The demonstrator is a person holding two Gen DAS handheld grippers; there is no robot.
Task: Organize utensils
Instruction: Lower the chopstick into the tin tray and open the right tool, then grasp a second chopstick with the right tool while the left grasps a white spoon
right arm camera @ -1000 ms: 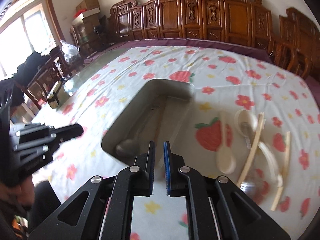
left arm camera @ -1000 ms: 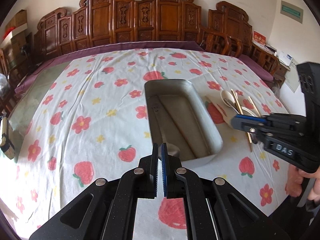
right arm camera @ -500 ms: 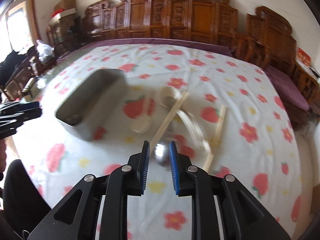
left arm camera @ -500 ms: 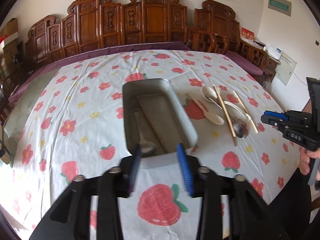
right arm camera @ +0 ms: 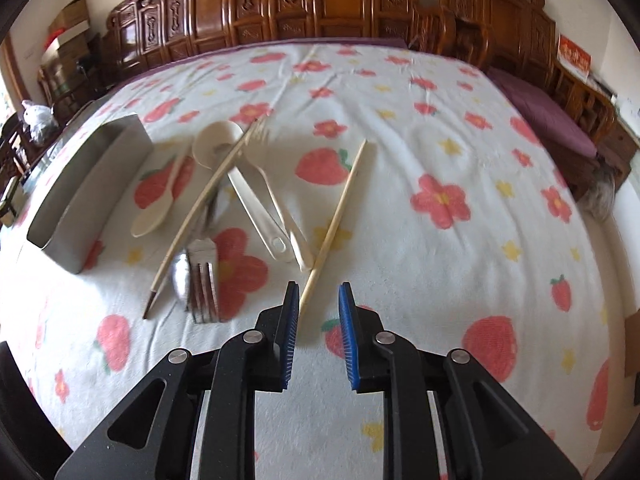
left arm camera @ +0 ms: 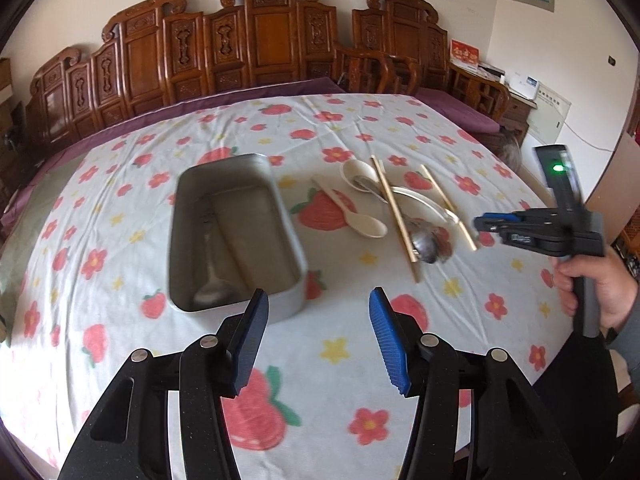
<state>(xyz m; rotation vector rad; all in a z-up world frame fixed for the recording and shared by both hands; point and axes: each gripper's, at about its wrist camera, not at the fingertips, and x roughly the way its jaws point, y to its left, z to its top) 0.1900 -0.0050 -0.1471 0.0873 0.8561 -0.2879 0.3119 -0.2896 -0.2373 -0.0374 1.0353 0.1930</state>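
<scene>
Since a second ago both grippers have come away from the metal tray [left arm camera: 236, 236]: the left gripper [left arm camera: 316, 336], then clenched over its near end, is now opening, nothing between its jaws, tray corner just ahead. Right gripper [right arm camera: 318, 332], held in a hand [left arm camera: 596, 284], has swung over to the loose utensils; jaws part-open, empty, with the tip of one chopstick [right arm camera: 336, 220] just ahead of its left finger, contact not clear. Tray holds one metal spoon [left arm camera: 212, 276] and one chopstick. On the flowered cloth [right arm camera: 440, 140] beside the tray: two chopsticks, three pale plastic spoons, one pale fork, one metal fork [right arm camera: 204, 276], one metal spoon [right arm camera: 181, 276], overlapping. Carved wooden chairs [left arm camera: 256, 36] stand behind.
</scene>
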